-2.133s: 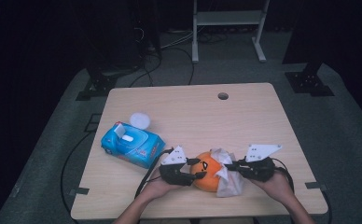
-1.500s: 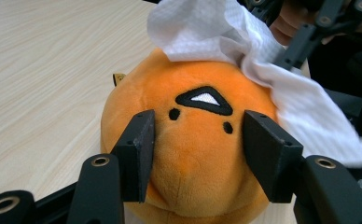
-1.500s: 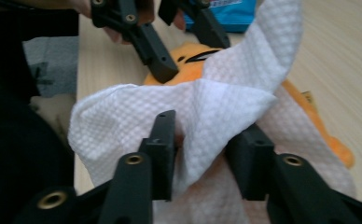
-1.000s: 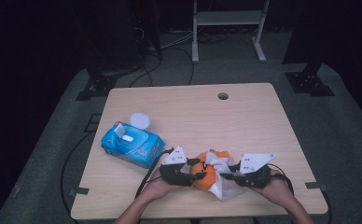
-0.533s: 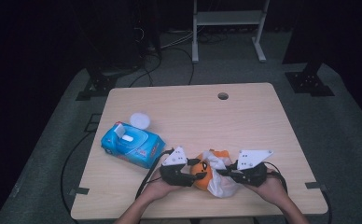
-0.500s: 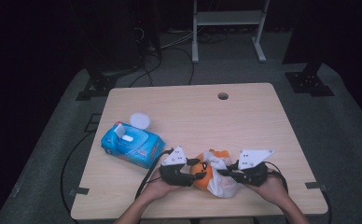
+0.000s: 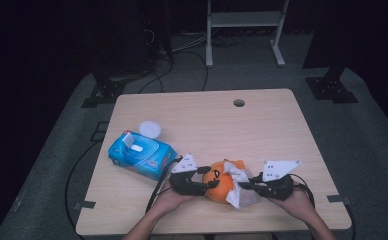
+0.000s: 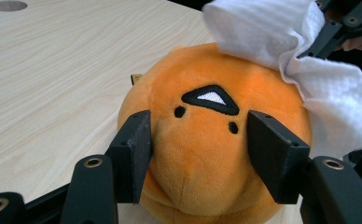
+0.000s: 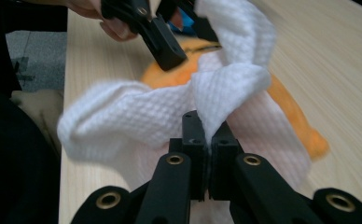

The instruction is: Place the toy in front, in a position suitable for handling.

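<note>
A round orange plush toy [image 7: 219, 183] with a stitched face lies near the table's front edge. My left gripper [image 7: 208, 184] clamps it from the left, and in the left gripper view both pads [image 8: 135, 154] press into the plush toy [image 8: 202, 154], so the left gripper [image 8: 198, 151] is shut on it. A white textured wipe [image 7: 240, 194] drapes over the toy's right side. My right gripper [image 9: 209, 140] is shut on a fold of the wipe [image 9: 170, 116], with the plush toy [image 9: 286, 112] behind it. From above, the right gripper [image 7: 249, 188] sits just right of the toy.
A blue wipes pack [image 7: 141, 154] with its flap open lies to the left of the left hand, with a white round lid [image 7: 150, 129] behind it. A cable hole [image 7: 239, 103] sits near the table's far edge. Black cables trail off the table's front left.
The right gripper has carried the wipe leftward against the plush toy's right side. The left gripper has kept its hold on the toy. Almost nothing has moved in the last half second.
</note>
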Demonstrator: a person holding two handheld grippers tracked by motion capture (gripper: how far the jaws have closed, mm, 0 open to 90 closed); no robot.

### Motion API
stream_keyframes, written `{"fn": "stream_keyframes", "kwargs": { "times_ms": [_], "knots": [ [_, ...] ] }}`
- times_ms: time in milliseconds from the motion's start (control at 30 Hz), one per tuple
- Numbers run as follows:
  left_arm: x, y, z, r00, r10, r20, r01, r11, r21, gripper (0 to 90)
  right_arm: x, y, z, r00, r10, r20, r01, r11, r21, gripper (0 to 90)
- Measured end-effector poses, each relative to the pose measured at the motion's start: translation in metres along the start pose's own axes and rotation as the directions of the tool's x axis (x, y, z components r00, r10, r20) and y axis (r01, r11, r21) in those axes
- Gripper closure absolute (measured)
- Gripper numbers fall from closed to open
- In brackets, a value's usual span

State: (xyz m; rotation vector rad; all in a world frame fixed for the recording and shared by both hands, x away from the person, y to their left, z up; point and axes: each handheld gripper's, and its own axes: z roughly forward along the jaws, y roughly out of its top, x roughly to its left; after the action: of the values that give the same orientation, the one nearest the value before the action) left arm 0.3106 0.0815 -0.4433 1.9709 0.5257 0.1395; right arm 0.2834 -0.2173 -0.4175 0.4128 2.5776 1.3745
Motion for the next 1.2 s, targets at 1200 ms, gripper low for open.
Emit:
{"fn": "stream_keyframes", "kwargs": {
  "times_ms": [1200],
  "knots": [
    [-0.015,0.0,0.001,0.9777,0.195,0.077,-0.197,0.9803,0.015,44.5,-0.015,0.006,-0.004,0.996,0.089,0.007,-0.088,0.994,-0.067,87.4]
  ]
}}
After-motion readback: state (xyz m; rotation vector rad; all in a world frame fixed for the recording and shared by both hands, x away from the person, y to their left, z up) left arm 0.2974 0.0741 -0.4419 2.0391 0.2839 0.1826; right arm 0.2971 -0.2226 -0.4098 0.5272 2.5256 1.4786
